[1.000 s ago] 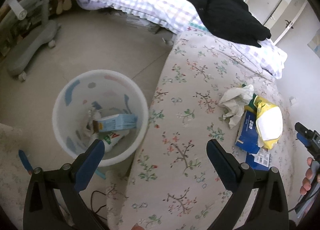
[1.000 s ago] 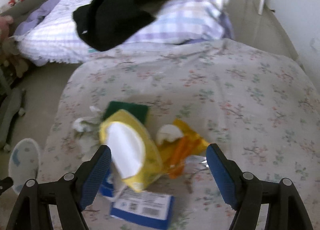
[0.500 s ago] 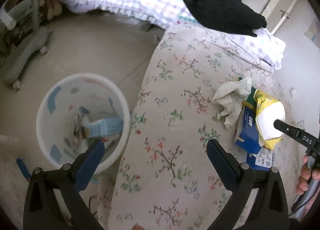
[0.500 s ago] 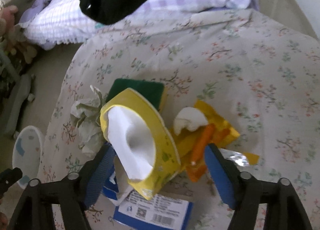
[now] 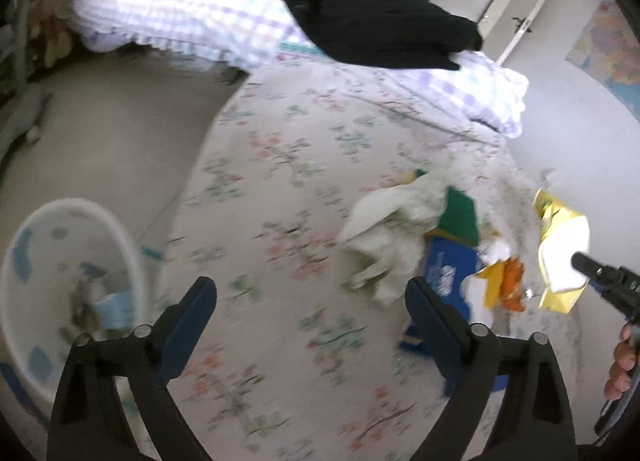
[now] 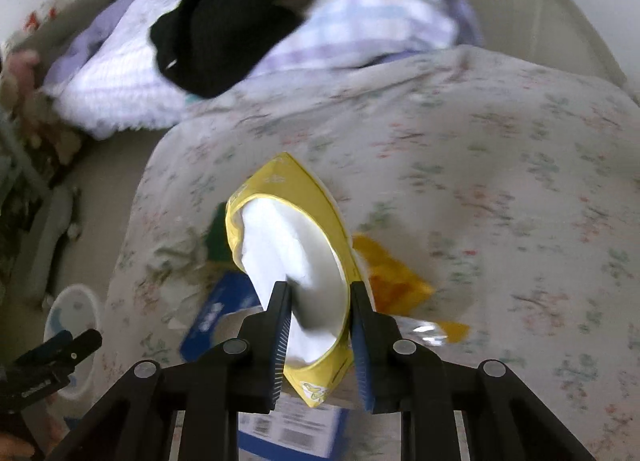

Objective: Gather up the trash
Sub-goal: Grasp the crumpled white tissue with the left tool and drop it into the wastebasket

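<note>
A: Floral-sheeted bed (image 5: 280, 189), white plastic bin (image 5: 60, 281) on the floor at left. Left hand-held gripper (image 5: 310, 301)?

B: Spread wide, closing slightly, empty. Right hand-held gripper (image 6: 320, 325) is closing on the yellow-and-white paper wrapper (image 6: 296, 253), lifted off the bed. Next, probably, carry it to the bin.

Right gripper (image 6: 320, 337) fingers closing, left gripper (image 5: 312, 309) closing, spread wide

We see a glossy yellow plastic tissue pack (image 6: 320, 221), soft white tissue, a matt floral cloth bedspread (image 6: 500, 165), and perhaps a crumpled paper wad (image 5: 392, 237).
</note>
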Tool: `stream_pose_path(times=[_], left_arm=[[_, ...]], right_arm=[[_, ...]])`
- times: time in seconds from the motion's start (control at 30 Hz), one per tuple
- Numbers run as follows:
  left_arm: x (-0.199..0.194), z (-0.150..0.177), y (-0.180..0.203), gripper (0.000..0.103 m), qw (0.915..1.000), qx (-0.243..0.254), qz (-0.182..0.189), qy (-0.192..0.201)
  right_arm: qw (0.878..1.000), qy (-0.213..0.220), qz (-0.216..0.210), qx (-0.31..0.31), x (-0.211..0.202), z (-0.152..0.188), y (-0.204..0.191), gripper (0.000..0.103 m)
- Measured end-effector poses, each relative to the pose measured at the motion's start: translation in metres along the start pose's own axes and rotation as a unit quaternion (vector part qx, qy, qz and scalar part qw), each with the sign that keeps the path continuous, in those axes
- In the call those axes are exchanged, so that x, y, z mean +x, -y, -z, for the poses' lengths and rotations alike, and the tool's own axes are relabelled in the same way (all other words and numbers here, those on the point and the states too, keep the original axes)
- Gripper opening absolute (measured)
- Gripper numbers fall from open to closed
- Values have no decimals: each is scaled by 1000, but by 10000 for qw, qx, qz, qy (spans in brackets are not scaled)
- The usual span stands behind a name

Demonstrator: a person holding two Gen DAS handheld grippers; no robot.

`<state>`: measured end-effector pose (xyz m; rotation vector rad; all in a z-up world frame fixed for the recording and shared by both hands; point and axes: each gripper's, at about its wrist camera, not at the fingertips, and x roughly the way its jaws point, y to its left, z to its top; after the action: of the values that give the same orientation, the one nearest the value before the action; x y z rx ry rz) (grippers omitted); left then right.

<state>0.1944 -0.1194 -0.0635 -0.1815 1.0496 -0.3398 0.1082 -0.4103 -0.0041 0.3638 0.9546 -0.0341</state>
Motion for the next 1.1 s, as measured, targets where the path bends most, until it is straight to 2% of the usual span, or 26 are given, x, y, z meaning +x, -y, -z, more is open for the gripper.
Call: stream_pose_path(times=[0.27,0.4,0.47,0.53,0.6,0.83,1.1], left_arm=[[40,-7,25,70,9981,-164,564,-159],[55,-6,29,48,9966,-246,727,-304],[60,-6,29,40,9960,-316,771,-331],[64,-7,28,17,9950,-388,833,-386],[65,-6,26,11,9943,-428,881,-428],[44,-3,25,9,9954,-341,841,-315],[-3,1,-14,9,9967,-519,608,-104]], right_arm=[[9984,-29,302,471,-5,3,50,26],[9981,-52,388,476,-3,2,57,26],[9981,-91,391,463,-1,2,58,26],[9982,-131,398,428,2,1,58,26],[9983,-160,403,393,4,1,58,26],[9984,-189,404,349,5,2,52,26],[9992,-87,240,308,0,-3,25,26]])
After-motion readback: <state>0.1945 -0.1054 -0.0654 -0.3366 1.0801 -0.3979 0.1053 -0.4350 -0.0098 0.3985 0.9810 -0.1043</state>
